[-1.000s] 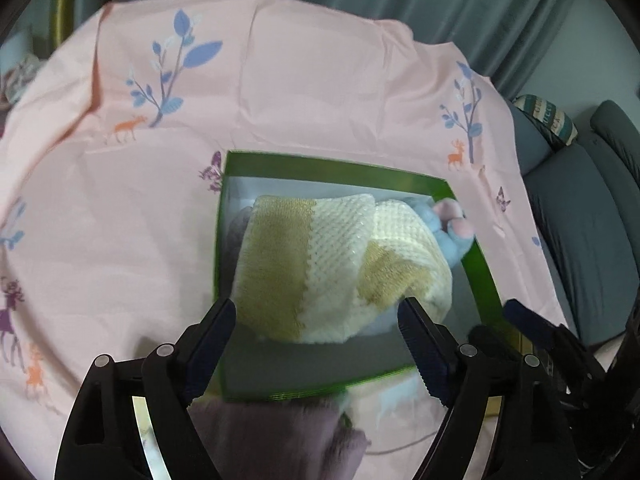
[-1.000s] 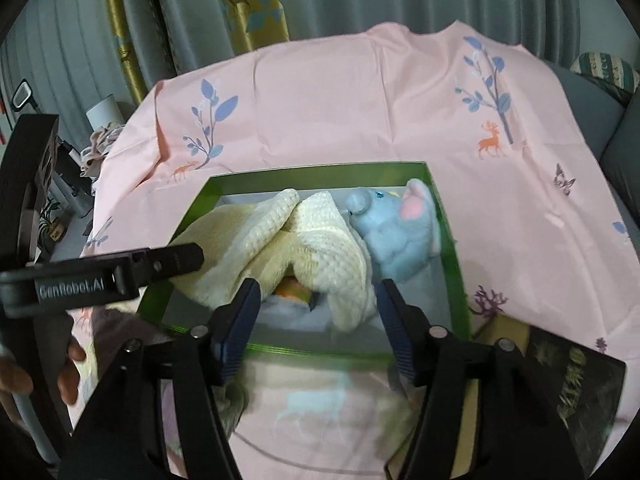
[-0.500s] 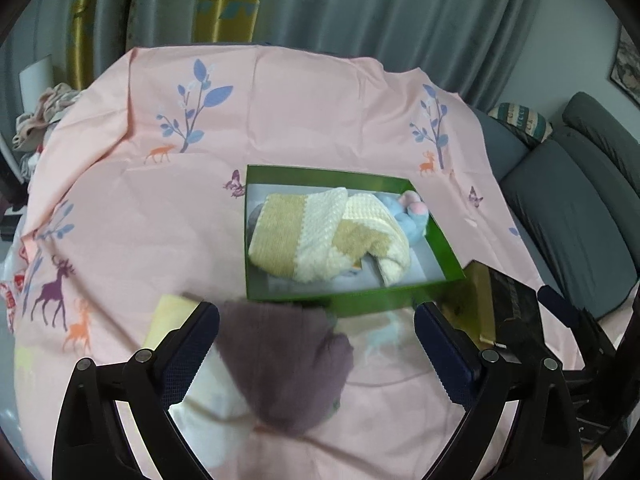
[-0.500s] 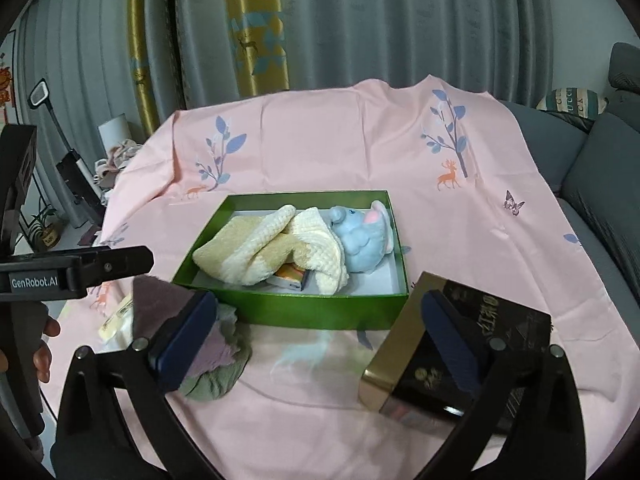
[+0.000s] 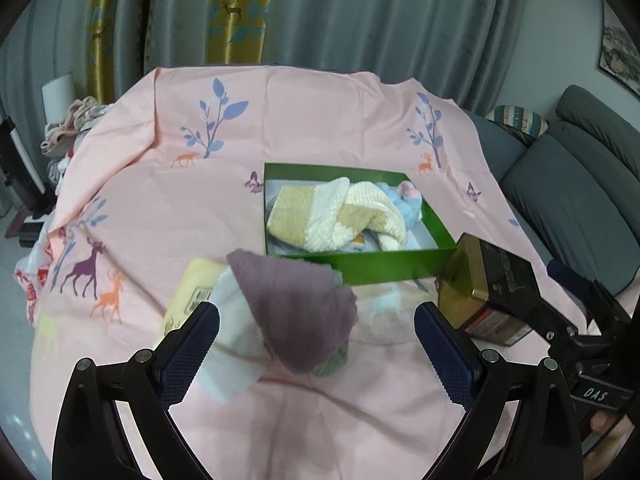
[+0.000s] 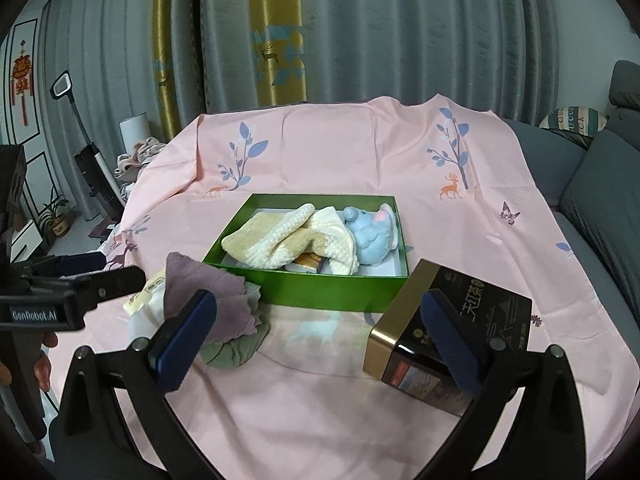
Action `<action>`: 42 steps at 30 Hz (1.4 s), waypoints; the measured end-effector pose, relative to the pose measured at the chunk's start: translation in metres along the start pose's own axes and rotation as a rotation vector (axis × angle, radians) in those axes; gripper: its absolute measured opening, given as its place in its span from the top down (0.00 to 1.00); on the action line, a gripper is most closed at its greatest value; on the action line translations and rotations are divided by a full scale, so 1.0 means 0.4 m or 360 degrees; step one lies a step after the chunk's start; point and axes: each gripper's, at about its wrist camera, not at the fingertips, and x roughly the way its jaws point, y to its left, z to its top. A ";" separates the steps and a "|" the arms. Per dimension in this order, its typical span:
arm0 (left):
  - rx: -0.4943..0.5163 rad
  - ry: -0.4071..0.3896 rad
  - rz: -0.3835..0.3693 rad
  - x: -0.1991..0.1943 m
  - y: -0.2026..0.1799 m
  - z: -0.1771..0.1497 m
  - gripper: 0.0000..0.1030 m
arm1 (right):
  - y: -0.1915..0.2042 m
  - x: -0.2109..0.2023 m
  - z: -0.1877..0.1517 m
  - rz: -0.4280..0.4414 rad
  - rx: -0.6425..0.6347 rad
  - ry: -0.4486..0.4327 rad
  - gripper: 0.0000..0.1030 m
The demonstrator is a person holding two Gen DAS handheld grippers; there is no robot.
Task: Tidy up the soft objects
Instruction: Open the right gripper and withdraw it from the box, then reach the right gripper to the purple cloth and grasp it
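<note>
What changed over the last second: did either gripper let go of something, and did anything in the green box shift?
Both grippers, left and right, pulled back from the green box and opened wide, empty; the cream towel they flanked lies in it. The blue plush toy, purple cloth and dark tin stayed put.

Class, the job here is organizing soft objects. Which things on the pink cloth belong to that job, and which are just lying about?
Part of the job:
- green box
- cream and tan knitted cloth, in the box
- blue plush toy, in the box
- purple cloth, on the pile beside the box
- olive cloth, under it

Just lying about:
- black and gold tin
- grey sofa
- curtains
</note>
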 end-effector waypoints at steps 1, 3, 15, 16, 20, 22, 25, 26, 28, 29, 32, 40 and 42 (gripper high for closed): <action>-0.0002 0.0003 0.0005 -0.001 0.000 -0.008 0.05 | 0.000 -0.001 -0.005 0.0008 0.0001 0.0004 0.01; -0.0017 0.0010 0.0013 -0.002 0.007 -0.021 0.05 | 0.004 -0.003 -0.014 0.0015 0.0001 0.0014 0.01; -0.0152 0.0068 -0.0014 0.036 0.103 -0.146 0.05 | 0.048 0.062 -0.167 0.0388 -0.0030 0.0184 0.01; -0.0181 0.0067 -0.0051 0.040 0.116 -0.154 0.05 | 0.056 0.067 -0.177 0.0422 -0.0032 0.0185 0.01; -0.0225 0.0012 -0.0185 0.047 0.142 -0.163 0.05 | 0.090 0.105 -0.213 0.0573 -0.0013 0.0200 0.01; -0.0209 -0.0027 -0.0237 0.051 0.144 -0.155 0.05 | 0.111 0.125 -0.221 0.0630 -0.0015 0.0205 0.01; -0.0192 -0.0051 -0.0285 0.072 0.145 -0.133 0.05 | 0.141 0.154 -0.220 0.0676 -0.0029 0.0204 0.02; -0.0189 -0.0047 -0.0294 0.085 0.145 -0.124 0.05 | 0.144 0.162 -0.220 0.0678 -0.0026 0.0210 0.02; -0.0184 -0.0034 -0.0321 0.111 0.146 -0.108 0.05 | 0.152 0.185 -0.214 0.0688 0.0002 0.0230 0.02; -0.0183 -0.0029 -0.0322 0.123 0.147 -0.100 0.05 | 0.150 0.195 -0.210 0.0695 0.0013 0.0238 0.02; -0.0165 -0.0023 -0.0353 0.156 0.142 -0.069 0.09 | 0.147 0.223 -0.195 0.0711 0.0034 0.0256 0.03; -0.0281 0.0071 -0.0414 0.242 0.172 -0.023 0.34 | 0.140 0.281 -0.162 0.0768 0.0116 0.0287 0.09; -0.0318 0.0083 -0.0448 0.253 0.181 -0.023 0.37 | 0.143 0.291 -0.161 0.0777 0.0121 0.0295 0.12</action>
